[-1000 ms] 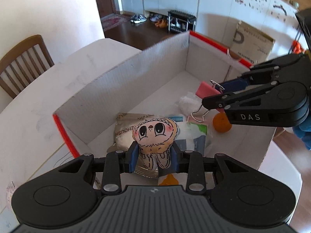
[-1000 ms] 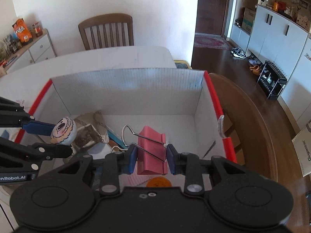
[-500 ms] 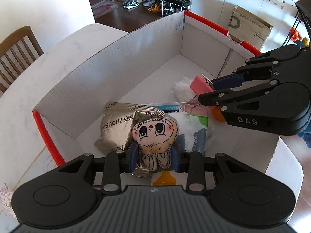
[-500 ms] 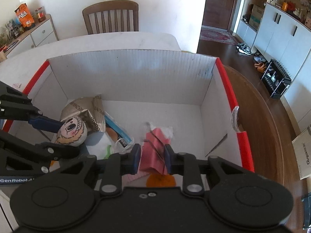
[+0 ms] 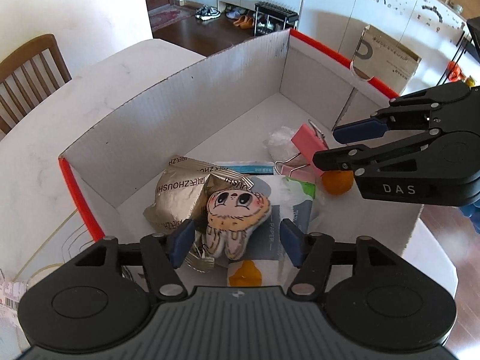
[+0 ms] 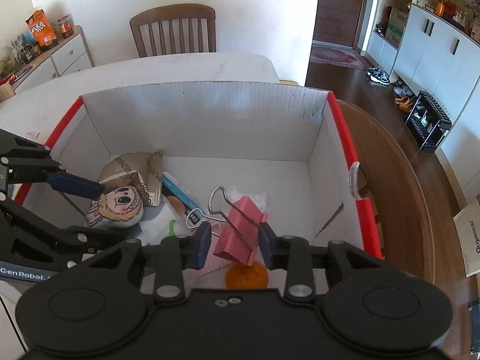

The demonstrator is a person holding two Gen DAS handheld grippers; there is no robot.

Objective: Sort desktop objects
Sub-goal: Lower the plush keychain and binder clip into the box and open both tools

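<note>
**Both grippers let go over the box**

Since a second earlier both grippers had opened: the left gripper (image 5: 237, 241), which had pinched the plush doll (image 5: 237, 219), now had its jaws spread with the doll lying loose between them, and the right gripper (image 6: 234, 244), which had clamped the pink binder clip (image 6: 240, 234), now stood spread with the clip resting between its pads, apparently not squeezed.

The doll lay inside the white cardboard box (image 5: 180, 114), on top of the silver snack bag (image 5: 183, 192) and a paper tissue pack (image 5: 288, 210). From the right wrist view the clip sat tilted in the box, its wire handles up, leaning over the orange (image 6: 246, 276) and just beside a crumpled white tissue (image 6: 249, 196). A blue-edged packet (image 6: 177, 193) lay between bag and clip.

Progress, as a judgement: these two items looked delivered, and the box already held several others, so sorting seemed well along. What was left on the table (image 5: 99, 90) could not be told; only a bit of printed paper (image 5: 9, 297) showed at the left edge outside the box. Likely next: lift both grippers clear without dragging the doll or snagging the clip's wire.
</note>
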